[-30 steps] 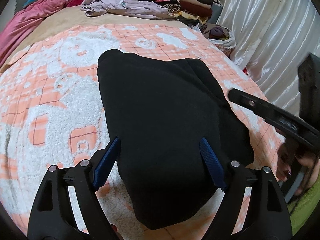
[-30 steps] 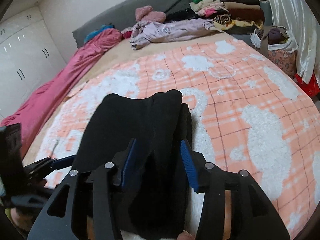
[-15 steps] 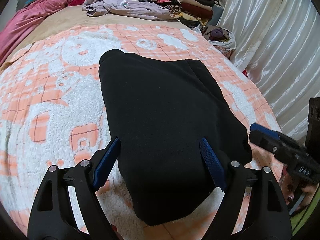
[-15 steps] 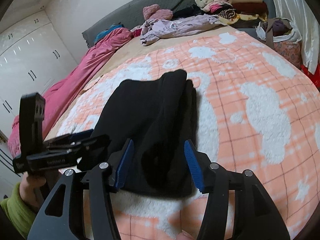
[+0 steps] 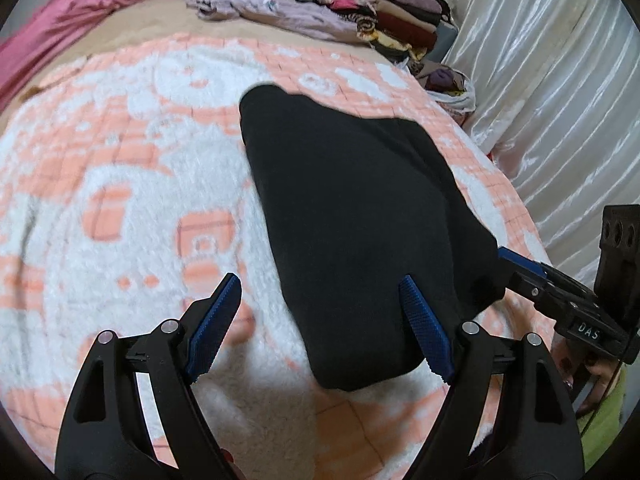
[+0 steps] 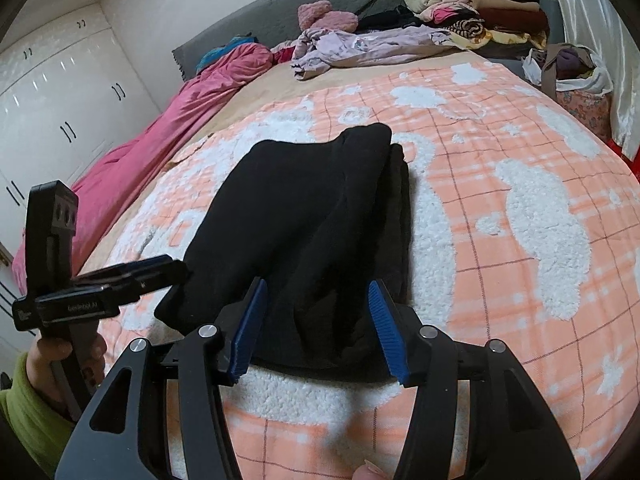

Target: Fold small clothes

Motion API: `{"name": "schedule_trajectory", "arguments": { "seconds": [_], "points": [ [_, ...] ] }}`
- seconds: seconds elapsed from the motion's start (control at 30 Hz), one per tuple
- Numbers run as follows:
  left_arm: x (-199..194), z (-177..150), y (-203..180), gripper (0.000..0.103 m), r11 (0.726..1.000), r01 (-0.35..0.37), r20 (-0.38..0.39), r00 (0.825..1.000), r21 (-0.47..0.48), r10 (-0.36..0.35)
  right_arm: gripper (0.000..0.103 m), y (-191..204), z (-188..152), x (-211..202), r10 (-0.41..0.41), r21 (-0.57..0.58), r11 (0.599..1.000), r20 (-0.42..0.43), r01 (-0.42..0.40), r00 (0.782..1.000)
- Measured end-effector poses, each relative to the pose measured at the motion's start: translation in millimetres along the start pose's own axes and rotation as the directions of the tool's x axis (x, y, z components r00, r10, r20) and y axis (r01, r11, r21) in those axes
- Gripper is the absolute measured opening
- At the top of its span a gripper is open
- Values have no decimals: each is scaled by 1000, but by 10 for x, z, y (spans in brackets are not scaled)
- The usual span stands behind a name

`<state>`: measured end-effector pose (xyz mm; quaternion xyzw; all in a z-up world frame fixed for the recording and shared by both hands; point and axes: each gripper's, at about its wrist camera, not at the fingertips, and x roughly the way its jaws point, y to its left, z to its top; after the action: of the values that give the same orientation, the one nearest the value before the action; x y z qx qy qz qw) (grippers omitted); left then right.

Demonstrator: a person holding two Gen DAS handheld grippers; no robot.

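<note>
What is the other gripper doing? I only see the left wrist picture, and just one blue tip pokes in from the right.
Observer: The right gripper is open, and its jaws have just been opening. The black garment has its near edge between the pads, not pinched.
Operator: Is there anything way over on the left of the bed?
Observer: A white wardrobe with dark handles stands beyond the pink quilt.
Operator: Who's holding my gripper?
Observer: A hand in a green sleeve grips the handle of the left gripper.
</note>
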<state>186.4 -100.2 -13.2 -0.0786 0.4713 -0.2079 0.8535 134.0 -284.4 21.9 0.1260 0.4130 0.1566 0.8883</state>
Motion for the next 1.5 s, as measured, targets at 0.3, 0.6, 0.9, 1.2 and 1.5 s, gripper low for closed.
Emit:
{"name": "schedule_trajectory", "arguments": {
  "seconds": [0.3,0.6,0.9,1.2,1.5],
  "points": [
    [174,-84,-82,74,1000,11,-45,999,7,-11,16,-44,-50,183,21,19,1000,-64,-20,998],
    [133,-2,-253,73,999,1,-29,1000,36,0,12,-105,-11,-84,17,10,1000,-14,-17,1000],
    [357,-88,-322,75,997,-32,-73,997,68,37,12,-378,-245,125,-40,67,997,-70,45,997],
    [319,-72,-316,75,995,-47,-49,997,92,52,31,-232,-162,-40,-36,38,999,-46,38,998],
    [175,-49,-296,75,997,-18,-23,1000,76,20,48,-235,406,-157,-41,35,999,43,40,998]
  ]
}}
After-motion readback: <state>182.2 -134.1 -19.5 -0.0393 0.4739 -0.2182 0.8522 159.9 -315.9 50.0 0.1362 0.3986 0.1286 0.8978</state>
